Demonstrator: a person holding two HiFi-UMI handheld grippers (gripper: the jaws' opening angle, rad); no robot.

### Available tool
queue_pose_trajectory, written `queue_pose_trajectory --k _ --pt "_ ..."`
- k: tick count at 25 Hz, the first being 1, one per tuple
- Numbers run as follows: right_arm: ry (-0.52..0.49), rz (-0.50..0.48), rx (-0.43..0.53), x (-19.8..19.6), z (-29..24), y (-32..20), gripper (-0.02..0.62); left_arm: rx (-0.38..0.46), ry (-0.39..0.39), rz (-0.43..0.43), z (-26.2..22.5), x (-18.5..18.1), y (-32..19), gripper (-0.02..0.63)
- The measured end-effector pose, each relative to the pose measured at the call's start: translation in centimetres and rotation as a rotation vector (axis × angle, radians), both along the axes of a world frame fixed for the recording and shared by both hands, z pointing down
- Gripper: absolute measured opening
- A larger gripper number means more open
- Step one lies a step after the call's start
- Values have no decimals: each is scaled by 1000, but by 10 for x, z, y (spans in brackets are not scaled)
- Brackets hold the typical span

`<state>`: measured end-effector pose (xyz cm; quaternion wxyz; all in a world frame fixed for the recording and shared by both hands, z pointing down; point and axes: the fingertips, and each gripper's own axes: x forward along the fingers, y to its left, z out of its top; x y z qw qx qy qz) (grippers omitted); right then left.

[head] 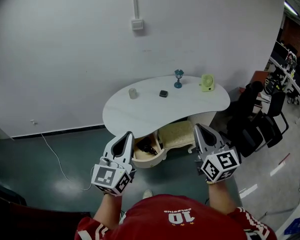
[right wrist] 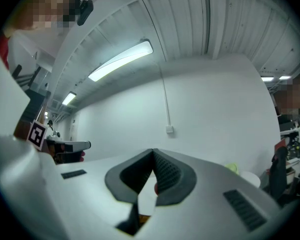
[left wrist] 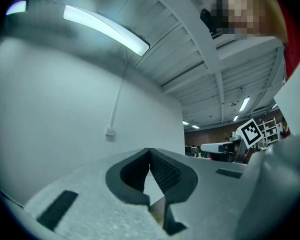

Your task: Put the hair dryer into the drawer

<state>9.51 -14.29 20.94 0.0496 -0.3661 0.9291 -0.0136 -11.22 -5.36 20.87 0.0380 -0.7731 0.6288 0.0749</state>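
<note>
A white kidney-shaped table (head: 140, 114) stands by the wall. Under its front edge a cream curved drawer (head: 157, 160) is pulled out. Inside lies a dark thing (head: 147, 147) that looks like the hair dryer, partly hidden by my left gripper. My left gripper (head: 128, 134) is held level in front of the drawer's left side, jaws shut and empty. My right gripper (head: 197, 127) is level to the right of the drawer, also shut and empty. The left gripper view (left wrist: 149, 149) and the right gripper view (right wrist: 153, 150) both show tips touching, with only the wall beyond.
On the tabletop stand a small cup (head: 133, 93), a dark small object (head: 163, 93), a teal figure (head: 178, 78) and a green fan (head: 207, 82). A cream cushioned stool (head: 177, 134) sits under the table. Black office chairs (head: 255, 121) crowd the right. A cable (head: 52, 154) trails on the floor.
</note>
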Motion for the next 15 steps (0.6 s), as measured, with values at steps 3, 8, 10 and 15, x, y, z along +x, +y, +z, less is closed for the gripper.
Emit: queue_pose_trajectory --k 3,8,10,15 --pt "6 -15 6 -7 1 -1 5 -5 -3 -5 3 -3 -2 -14" --pt "15 -31 -5 -12 9 -4 5 0 -7 -17 10 -9 -2 -14" --pt "19 -37 -6 -15 11 -5 5 1 2 -26 11 -12 -2 -14" --pt "25 -39 -3 -16 15 -7 5 -5 10 -34 20 -15 -2 -14"
